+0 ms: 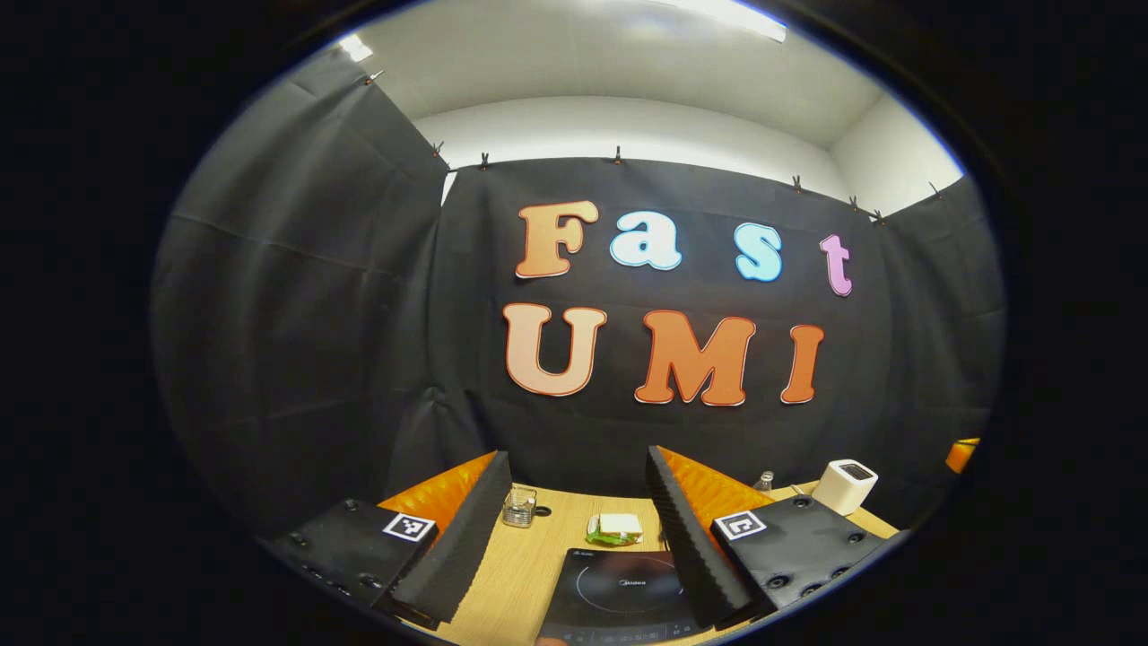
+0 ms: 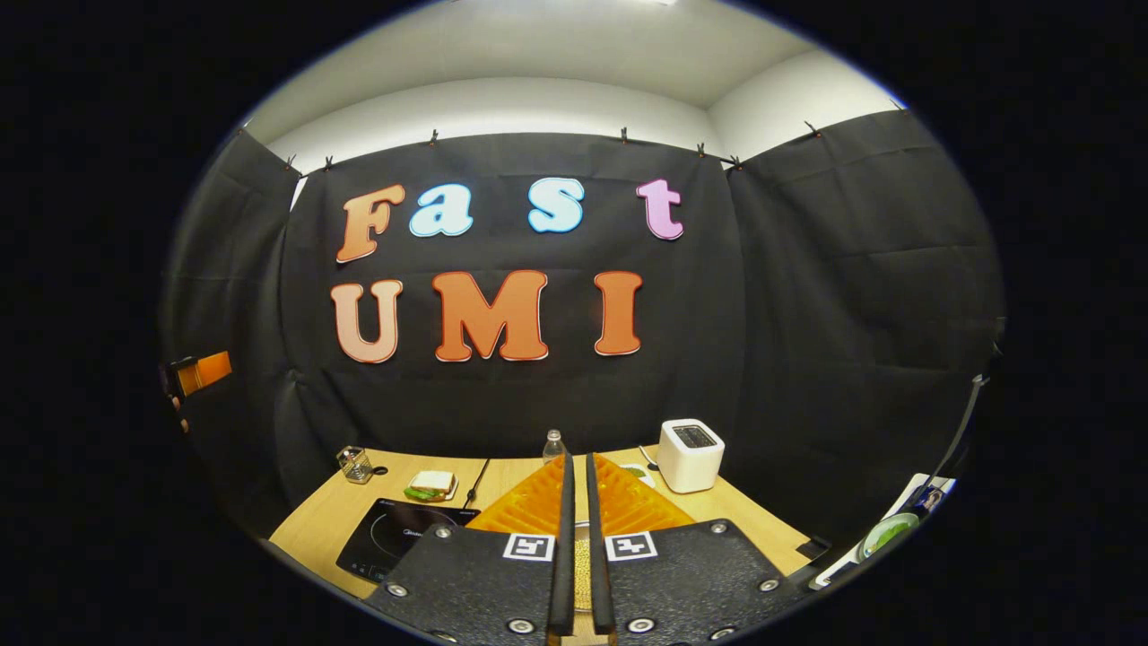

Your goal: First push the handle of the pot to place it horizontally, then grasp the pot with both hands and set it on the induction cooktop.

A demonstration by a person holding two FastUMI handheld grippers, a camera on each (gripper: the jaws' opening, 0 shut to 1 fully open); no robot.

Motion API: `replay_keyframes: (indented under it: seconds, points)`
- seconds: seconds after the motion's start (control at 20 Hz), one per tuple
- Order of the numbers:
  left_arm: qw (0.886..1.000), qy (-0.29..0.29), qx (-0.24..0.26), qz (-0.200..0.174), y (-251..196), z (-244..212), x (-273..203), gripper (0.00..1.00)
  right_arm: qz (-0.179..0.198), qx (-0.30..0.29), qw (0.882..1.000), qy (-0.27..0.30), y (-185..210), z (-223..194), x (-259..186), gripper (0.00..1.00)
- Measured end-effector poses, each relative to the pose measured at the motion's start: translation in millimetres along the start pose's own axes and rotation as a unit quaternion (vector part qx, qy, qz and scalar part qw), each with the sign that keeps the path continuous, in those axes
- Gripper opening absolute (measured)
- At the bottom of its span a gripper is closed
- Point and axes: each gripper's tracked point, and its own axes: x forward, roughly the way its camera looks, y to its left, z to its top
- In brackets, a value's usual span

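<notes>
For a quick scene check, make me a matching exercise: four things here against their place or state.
Things:
1. left gripper
2. right gripper
3. induction cooktop
4. toaster

States:
A. white, at the table's far right
B. fingers wide apart
C. black, bare on top
D. fingers nearly together

Pairs: 1-B, 2-D, 3-C, 4-A

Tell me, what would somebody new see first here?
Probably the flat black induction cooktop at the near edge of the pale wooden table, between the left gripper's open fingers. Behind it lies a sandwich on a small plate, and a white boxy toaster stands far right.
</notes>
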Motion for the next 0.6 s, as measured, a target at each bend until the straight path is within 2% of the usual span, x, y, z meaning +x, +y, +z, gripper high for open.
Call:
replay_keyframes:
  seconds: [0.05,0.15,0.35,0.6]
  points:
    - [1.000,-0.001,0.001,0.001,2,0,1,0.98,0.005,0.004,1.000,0.010,3,-8,1,0.03]
    - [1.000,-0.001,0.003,0.005,3,-1,-1,0.98,0.019,0.015,0.999,0.036,10,-29,1,0.00]
    - [1.000,0.001,0.006,0.012,6,-3,1,0.98,0.033,0.008,0.995,0.093,15,-79,2,0.00]
    - [1.000,0.008,0.009,0.022,11,-12,1,0.98,0.045,-0.007,0.984,0.171,16,-144,-6,0.00]
